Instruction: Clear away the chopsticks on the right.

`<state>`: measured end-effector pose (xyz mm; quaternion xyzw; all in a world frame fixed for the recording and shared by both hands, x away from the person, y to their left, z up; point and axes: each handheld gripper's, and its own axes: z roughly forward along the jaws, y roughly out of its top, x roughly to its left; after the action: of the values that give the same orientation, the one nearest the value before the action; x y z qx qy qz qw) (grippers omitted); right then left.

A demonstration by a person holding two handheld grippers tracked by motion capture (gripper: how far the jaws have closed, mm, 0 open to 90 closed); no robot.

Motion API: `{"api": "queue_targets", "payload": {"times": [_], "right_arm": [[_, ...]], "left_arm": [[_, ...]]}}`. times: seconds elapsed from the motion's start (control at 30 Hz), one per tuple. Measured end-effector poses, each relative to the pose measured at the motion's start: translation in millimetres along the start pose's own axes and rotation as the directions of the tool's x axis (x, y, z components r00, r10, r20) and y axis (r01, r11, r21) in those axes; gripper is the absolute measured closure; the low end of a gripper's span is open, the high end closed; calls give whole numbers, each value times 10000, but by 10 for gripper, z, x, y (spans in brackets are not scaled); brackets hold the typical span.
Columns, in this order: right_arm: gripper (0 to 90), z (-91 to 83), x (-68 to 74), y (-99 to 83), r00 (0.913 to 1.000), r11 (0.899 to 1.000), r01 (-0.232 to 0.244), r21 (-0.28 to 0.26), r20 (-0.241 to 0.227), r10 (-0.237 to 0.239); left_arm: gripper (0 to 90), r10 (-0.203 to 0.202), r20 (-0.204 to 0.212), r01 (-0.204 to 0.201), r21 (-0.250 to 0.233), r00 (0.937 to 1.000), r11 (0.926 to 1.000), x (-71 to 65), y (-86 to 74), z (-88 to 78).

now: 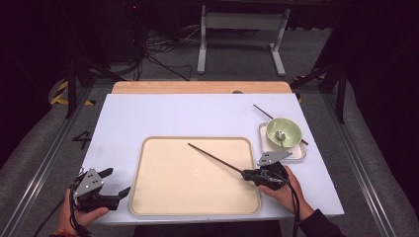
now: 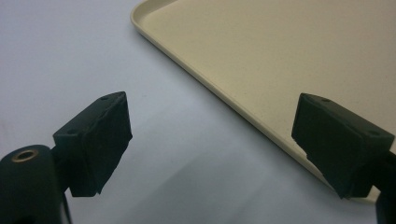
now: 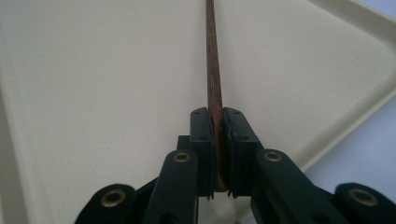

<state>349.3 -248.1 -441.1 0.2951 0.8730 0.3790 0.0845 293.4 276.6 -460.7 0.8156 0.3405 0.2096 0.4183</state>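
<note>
A dark wooden chopstick (image 1: 215,158) stretches over the cream tray (image 1: 163,197), its tip toward the tray's far middle. My right gripper (image 1: 249,174) is shut on its near end at the tray's right edge; in the right gripper view the chopstick (image 3: 214,70) runs straight up from between the closed pads (image 3: 202,135). A second chopstick (image 1: 262,111) lies under the green bowl (image 1: 283,131) at the right. My left gripper (image 1: 114,182) rests open on the white table left of the tray, nothing between its pads (image 2: 100,140), with the tray's rim (image 2: 219,93) just ahead.
The green bowl holds a small metal piece and sits on a small white tray (image 1: 296,153) at the right of the white table (image 1: 173,116). A wooden strip (image 1: 197,87) borders the far edge. Cables and a white stand (image 1: 242,29) are on the floor beyond.
</note>
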Motion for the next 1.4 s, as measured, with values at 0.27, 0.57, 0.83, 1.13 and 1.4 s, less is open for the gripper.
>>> {"api": "queue_targets", "payload": {"times": [0.27, 0.57, 0.83, 1.13, 1.4], "right_arm": [[817, 13, -6, -7, 10000, 9999, -29, 124, -51, 29], [761, -37, -8, 8, 9999, 9997, 106, -212, 48, -105], [745, -231, 16, 106, 9966, 9937, 663, -908, 541, -615], [672, -670, -53, 240, 9852, 9701, 1075, -2175, 1540, -746], [621, -1051, -236, 247, 9634, 9499, 1002, -2959, 2674, -183]], "left_arm": [[126, -13, 11, 13, -4, 10000, 10000, -1, -2, -1], [122, -56, 21, 56, 66, 10000, 10000, 0, -7, 5], [120, -75, -25, 76, 62, 10000, 10000, 3, -6, 13], [119, -35, -8, 35, 111, 10000, 9999, 3, -12, 19], [119, -9, -22, 9, 131, 10000, 9999, 2, -9, 17]]}}
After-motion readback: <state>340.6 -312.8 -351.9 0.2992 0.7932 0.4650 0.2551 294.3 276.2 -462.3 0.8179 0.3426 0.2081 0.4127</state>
